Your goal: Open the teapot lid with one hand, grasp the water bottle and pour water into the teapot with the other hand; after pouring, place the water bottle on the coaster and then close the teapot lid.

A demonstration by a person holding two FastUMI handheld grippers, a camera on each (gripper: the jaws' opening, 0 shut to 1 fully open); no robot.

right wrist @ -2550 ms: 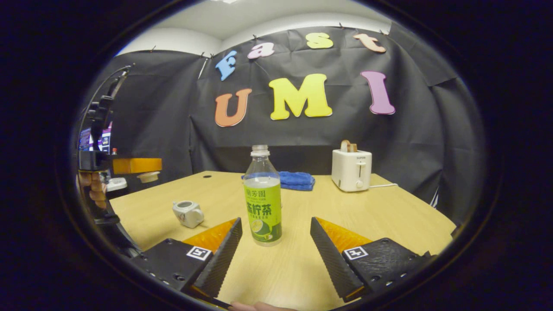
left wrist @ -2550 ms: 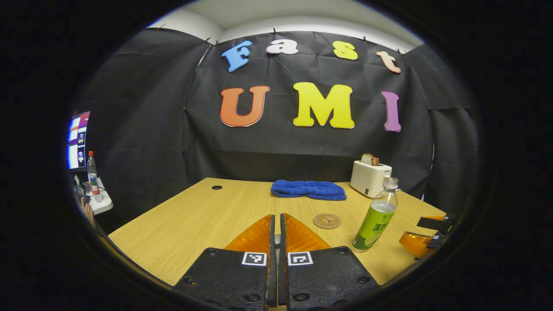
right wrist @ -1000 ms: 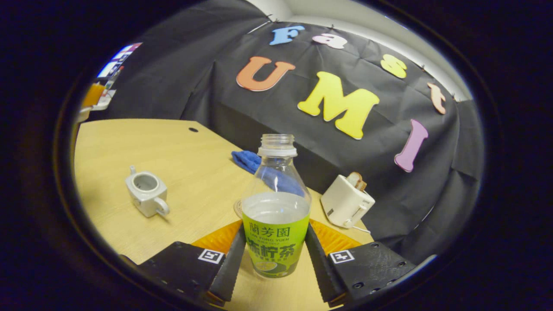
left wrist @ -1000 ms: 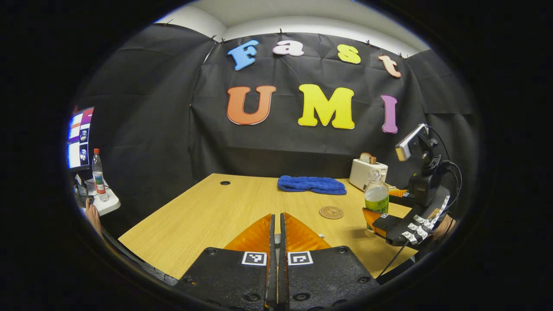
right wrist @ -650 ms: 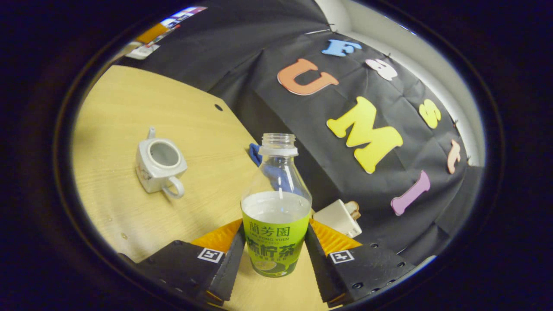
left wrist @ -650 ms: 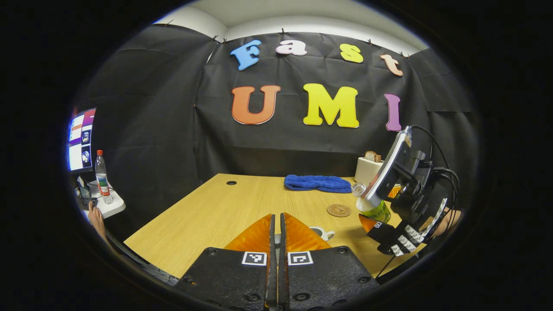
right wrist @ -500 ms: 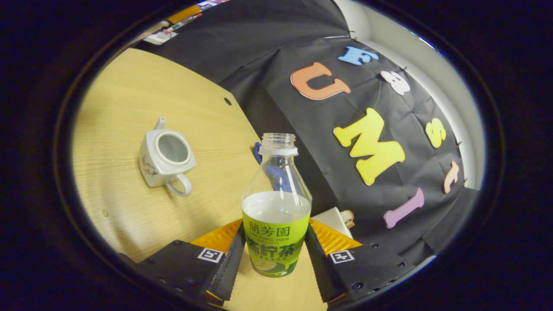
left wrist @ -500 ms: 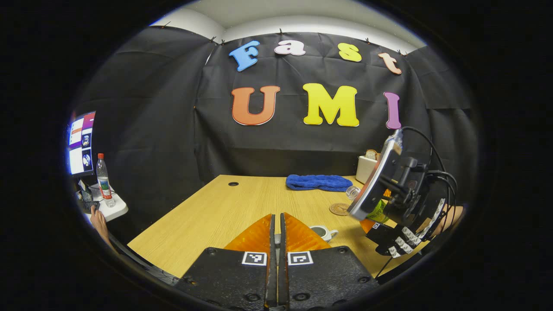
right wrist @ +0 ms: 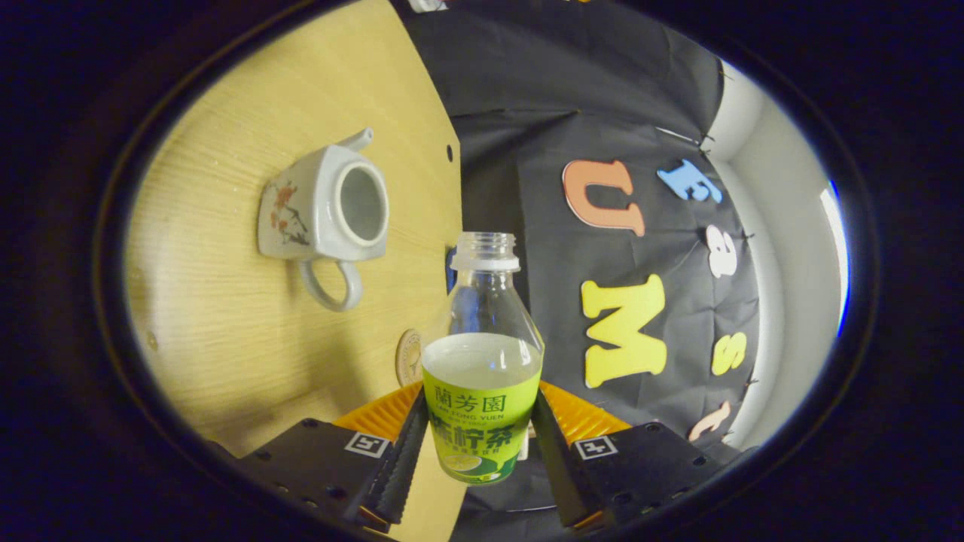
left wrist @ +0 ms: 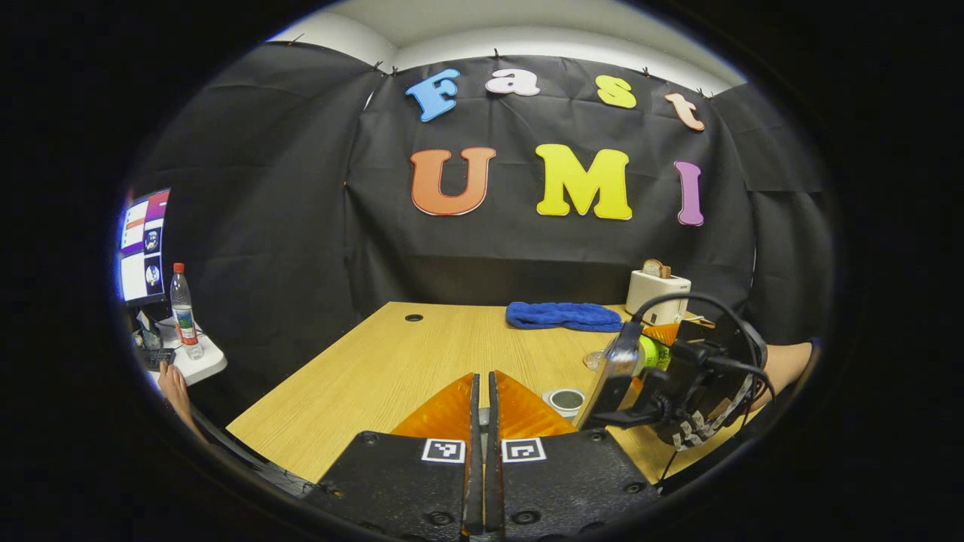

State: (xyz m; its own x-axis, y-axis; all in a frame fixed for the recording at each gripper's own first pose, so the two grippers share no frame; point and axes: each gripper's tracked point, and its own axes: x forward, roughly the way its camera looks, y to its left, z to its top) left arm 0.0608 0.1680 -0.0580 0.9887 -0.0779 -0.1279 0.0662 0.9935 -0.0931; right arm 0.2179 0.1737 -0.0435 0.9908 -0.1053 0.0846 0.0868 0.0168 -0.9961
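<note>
The water bottle (right wrist: 482,391), green-labelled and uncapped, is partly full, and my right gripper (right wrist: 478,399) is shut on its label. That view is rolled far over, so the bottle is tipped on its side. The white teapot (right wrist: 320,207) stands lidless on the table, its mouth up-left of the bottle neck. In the left gripper view the tipped bottle (left wrist: 649,352) points its mouth toward the open teapot (left wrist: 565,399), held by the right gripper (left wrist: 649,363). I see no stream of water. My left gripper (left wrist: 482,376) is shut, with a pale sliver of the lid between its tips. The round coaster (right wrist: 409,357) lies behind the bottle.
A blue cloth (left wrist: 563,316) and a white toaster (left wrist: 657,284) sit at the back of the wooden table (left wrist: 376,369). Off the table's left edge are a monitor (left wrist: 143,245), a small bottle (left wrist: 181,301) and a person's hand (left wrist: 172,376).
The right gripper closed on the bottle, lifted it and carried it left to the teapot, tipping it from upright to nearly level. The left gripper stayed shut and drifted slightly.
</note>
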